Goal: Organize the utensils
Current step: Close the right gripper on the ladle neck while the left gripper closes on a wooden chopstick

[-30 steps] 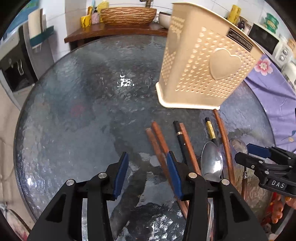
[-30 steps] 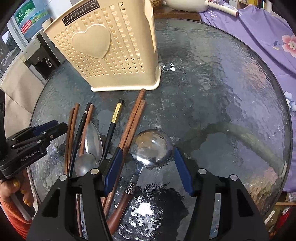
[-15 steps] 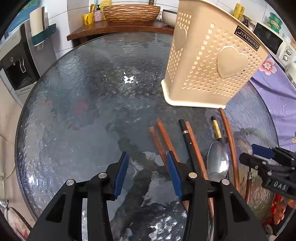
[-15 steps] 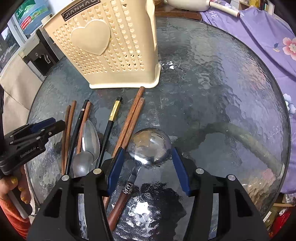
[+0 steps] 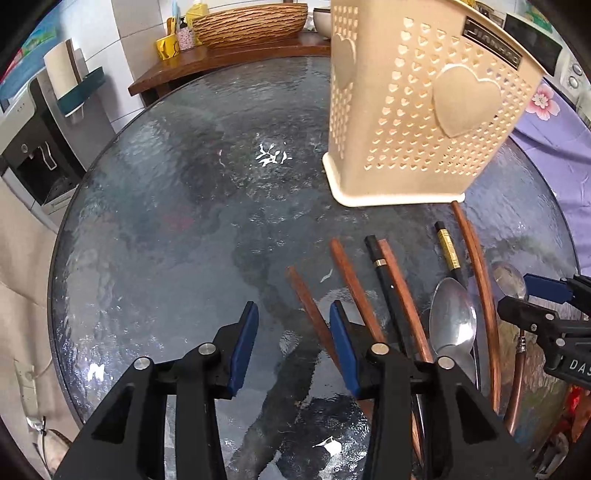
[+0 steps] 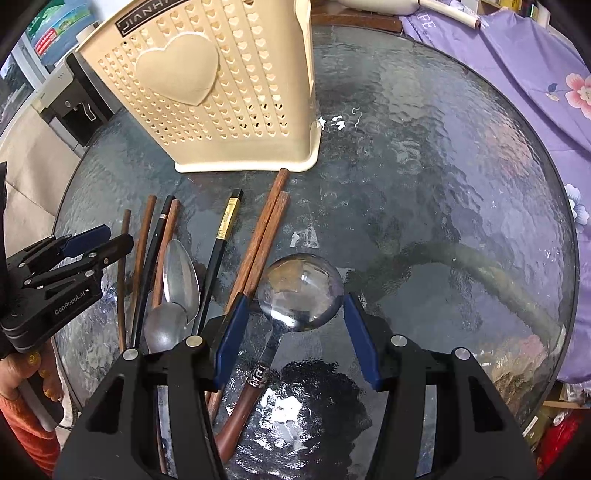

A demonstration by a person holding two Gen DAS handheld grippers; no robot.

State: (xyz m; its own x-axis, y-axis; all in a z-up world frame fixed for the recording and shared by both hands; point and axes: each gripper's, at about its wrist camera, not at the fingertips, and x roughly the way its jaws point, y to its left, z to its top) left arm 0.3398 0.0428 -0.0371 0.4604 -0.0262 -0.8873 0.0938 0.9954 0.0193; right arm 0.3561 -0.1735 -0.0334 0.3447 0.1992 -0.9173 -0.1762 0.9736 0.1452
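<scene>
A beige perforated utensil holder [image 5: 417, 122] stands on the round glass table [image 5: 177, 206]; it also shows in the right wrist view [image 6: 221, 96]. In front of it lie several wooden chopsticks [image 5: 354, 284], black chopsticks [image 6: 221, 243], two steel spoons [image 6: 181, 273] and a ladle [image 6: 301, 291] with a wooden handle. My left gripper [image 5: 293, 345] is open and empty, just left of the chopsticks. My right gripper [image 6: 293, 338] is open, its jaws on either side of the ladle's bowl and neck, above it.
A wooden shelf with a wicker basket [image 5: 251, 22] stands behind the table. A water dispenser [image 5: 33, 147] is at the left. Purple flowered cloth [image 6: 524, 74] lies along the right side.
Both grippers have drawn back a little and risen, so the holder and utensils sit lower and farther in view. Both stay open. The utensils have not moved.
</scene>
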